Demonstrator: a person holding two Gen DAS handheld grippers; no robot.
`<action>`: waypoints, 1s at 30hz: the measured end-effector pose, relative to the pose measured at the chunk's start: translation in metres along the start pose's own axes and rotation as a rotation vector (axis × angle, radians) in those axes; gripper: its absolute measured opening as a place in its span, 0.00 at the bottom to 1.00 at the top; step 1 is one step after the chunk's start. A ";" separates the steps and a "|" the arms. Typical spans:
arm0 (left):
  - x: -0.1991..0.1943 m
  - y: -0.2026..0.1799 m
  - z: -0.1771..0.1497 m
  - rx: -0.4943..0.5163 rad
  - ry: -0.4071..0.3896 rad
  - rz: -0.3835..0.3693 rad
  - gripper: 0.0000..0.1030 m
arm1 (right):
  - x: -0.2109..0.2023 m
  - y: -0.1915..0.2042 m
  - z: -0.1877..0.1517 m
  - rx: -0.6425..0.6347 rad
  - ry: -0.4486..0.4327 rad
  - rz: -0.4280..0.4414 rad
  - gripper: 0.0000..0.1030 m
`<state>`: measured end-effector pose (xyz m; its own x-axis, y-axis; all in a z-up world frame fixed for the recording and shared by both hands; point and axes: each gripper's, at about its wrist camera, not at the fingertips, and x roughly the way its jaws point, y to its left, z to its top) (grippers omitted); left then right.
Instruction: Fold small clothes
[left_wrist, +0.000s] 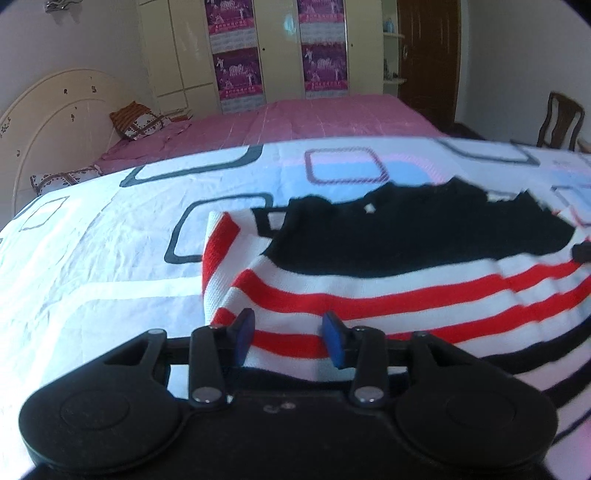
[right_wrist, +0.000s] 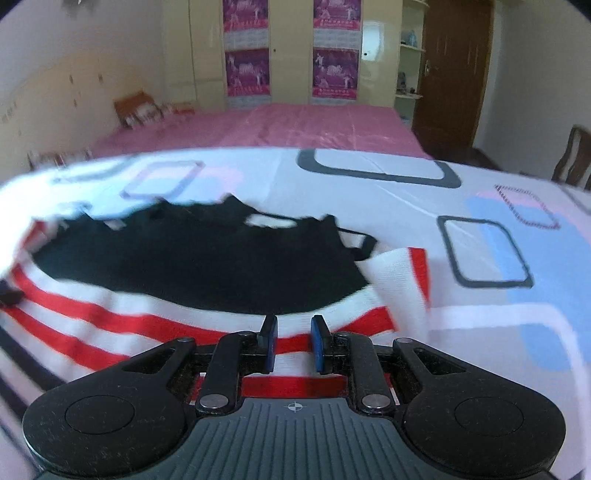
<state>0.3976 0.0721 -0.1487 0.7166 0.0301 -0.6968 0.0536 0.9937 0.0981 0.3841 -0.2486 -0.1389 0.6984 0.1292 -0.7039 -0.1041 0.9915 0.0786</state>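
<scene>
Striped garment (left_wrist: 369, 295) on patterned sheet (left_wrist: 92, 266).

A white sheet (left_wrist: 92, 258) with rounded square outlines covers the near surface. Beyond it lies a pink bed (left_wrist: 295, 118), pillows (left_wrist: 138, 120) at its far left by a cream headboard (left_wrist: 48, 122). Wardrobe (right_wrist: 291, 51) behind, brown door (right_wrist: 454, 70) right, chair (left_wrist: 561, 122) far right

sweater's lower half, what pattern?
Red and white stripes on the sweater; left wrist view is sharpest.
</scene>
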 end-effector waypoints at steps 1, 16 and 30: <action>-0.005 -0.001 0.000 -0.005 -0.009 -0.014 0.39 | -0.005 0.006 0.000 -0.003 -0.007 0.018 0.18; -0.023 -0.017 -0.043 0.033 0.003 -0.042 0.43 | -0.013 0.064 -0.041 -0.097 0.046 0.107 0.18; -0.023 -0.007 -0.046 0.008 0.025 -0.010 0.43 | -0.036 -0.005 -0.061 -0.018 0.025 -0.023 0.18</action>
<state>0.3489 0.0696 -0.1654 0.6982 0.0233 -0.7155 0.0660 0.9931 0.0968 0.3159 -0.2597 -0.1572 0.6830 0.1060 -0.7227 -0.1012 0.9936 0.0501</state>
